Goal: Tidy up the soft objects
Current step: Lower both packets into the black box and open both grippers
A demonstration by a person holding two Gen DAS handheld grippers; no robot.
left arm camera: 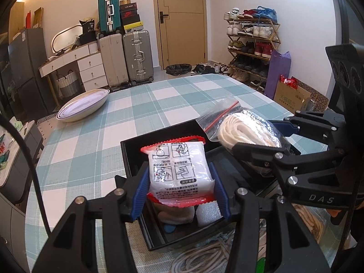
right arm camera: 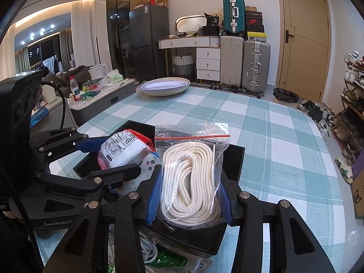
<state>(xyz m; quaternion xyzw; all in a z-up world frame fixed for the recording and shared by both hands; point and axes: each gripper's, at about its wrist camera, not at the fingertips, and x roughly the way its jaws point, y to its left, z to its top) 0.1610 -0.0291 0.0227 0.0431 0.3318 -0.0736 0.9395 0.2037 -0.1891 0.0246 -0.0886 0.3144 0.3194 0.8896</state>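
The bench (left arm camera: 173, 95), covered in a teal-and-white checked cloth, fills the middle of both views. On it a black box (left arm camera: 136, 157) sits at lower centre, a stack of shallow white dishes (left arm camera: 83, 104) at the left edge, and loose white cord (left arm camera: 200, 257) along the bottom.

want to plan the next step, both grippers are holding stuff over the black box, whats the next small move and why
Probably lower the left gripper a little and let go: its fingers pinch the white sachet directly above the open black box, which has room. The right gripper waits with the bagged rope.
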